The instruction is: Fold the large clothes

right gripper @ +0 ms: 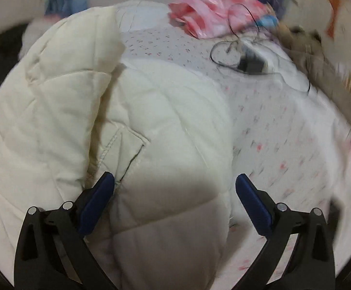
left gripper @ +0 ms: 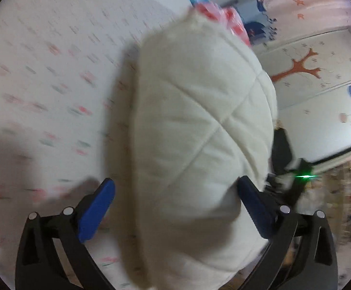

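Observation:
A cream quilted jacket [left gripper: 199,125] lies bunched on a bed with a flower-print sheet [left gripper: 54,72]. My left gripper [left gripper: 176,182] is open, and a thick fold of the jacket runs between its blue pads. The left pad [left gripper: 98,207] stands clear of the cloth, while the right pad [left gripper: 252,205] is at the fold's edge. In the right wrist view the jacket [right gripper: 151,111] is spread wide, with a sleeve folded over on the left and a pocket flap [right gripper: 127,149] showing. My right gripper [right gripper: 175,178] hangs open just above the jacket's near part, pressing on nothing.
A pink garment [right gripper: 207,21] lies at the head of the bed. A black charger with looped cable [right gripper: 250,62] rests on the sheet [right gripper: 284,145] to the right of the jacket. A black device with a green light [left gripper: 303,176] shows beyond the jacket. A decorated wall [left gripper: 308,67] stands behind.

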Demonstrator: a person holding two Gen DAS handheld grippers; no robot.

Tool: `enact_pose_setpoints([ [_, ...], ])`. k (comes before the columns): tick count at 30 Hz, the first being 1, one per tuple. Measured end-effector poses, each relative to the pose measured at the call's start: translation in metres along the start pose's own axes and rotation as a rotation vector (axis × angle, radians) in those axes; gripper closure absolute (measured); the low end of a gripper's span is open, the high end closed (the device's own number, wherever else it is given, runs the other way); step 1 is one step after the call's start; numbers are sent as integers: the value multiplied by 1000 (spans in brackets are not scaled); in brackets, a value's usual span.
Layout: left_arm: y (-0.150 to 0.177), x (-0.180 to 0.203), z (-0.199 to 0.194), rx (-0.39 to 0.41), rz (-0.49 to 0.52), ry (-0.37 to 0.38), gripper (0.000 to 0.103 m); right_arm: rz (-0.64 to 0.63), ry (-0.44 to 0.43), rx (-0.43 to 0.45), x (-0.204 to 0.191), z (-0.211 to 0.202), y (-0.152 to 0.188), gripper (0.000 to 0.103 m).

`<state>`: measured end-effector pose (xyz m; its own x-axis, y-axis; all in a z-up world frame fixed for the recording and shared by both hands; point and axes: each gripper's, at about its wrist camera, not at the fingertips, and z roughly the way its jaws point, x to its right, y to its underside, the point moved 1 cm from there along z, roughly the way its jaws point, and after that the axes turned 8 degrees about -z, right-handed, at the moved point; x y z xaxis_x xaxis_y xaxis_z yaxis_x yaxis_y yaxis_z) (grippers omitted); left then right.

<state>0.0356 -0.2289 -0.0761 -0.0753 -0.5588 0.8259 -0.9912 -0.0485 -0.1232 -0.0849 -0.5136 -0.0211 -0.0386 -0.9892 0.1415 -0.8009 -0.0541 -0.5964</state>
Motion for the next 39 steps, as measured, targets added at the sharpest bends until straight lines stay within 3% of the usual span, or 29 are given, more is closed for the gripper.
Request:
enact_pose_setpoints([
  [1,3,7,11,-39,19,8,6,8,-29,31,-4,0,3,7],
  [3,15,31,17,-23,132,-94,6,8,-52,65,-12,-3,3,8],
  [4,17,38,14,-23,158,-87,6,7,-62,81,-17,-6,0,10],
  [6,20,49,-3,-18,197,-71,7,21,-113,106,-24,-11,-11,13],
  [8,24,54,-33,14,239,-118,7,31,-185,136,-49,-16,-30,16],
  [13,34,31,-135,139,258,-284,8,-15,-414,216,-159,-33,-55,21],
  [15,44,4,-172,166,246,-395,8,-126,-464,170,-219,-27,-53,21],
  [17,51,-33,-186,117,163,-471,8,-226,-458,115,-259,-12,-42,16],
  [19,61,-68,-194,87,73,-489,9,-238,-450,103,-267,-6,-33,10],
  [22,76,-56,-210,200,124,-455,9,-253,-441,54,-263,-6,-30,7],
  [24,76,-43,-219,336,154,-492,9,-282,-433,21,-261,-6,-33,7],
  [25,70,-40,-217,364,154,-517,9,-309,-417,1,-265,-11,-35,7],
  [27,56,-39,-202,325,158,-503,9,-348,-377,-25,-268,-21,-46,7],
  [29,55,-37,-175,292,211,-581,8,-346,-314,80,-268,-53,-67,7],
  [31,55,-36,-156,278,246,-614,8,-289,-328,197,-269,-81,-93,7],
  [33,59,-31,-151,273,279,-646,8,-270,-354,257,-285,-93,-123,7],
  [36,63,-30,-172,259,304,-653,8,-320,-294,101,-308,-47,-145,7],
  [39,61,-24,-197,293,308,-552,8,-195,-373,2,-284,8,-127,7],
])
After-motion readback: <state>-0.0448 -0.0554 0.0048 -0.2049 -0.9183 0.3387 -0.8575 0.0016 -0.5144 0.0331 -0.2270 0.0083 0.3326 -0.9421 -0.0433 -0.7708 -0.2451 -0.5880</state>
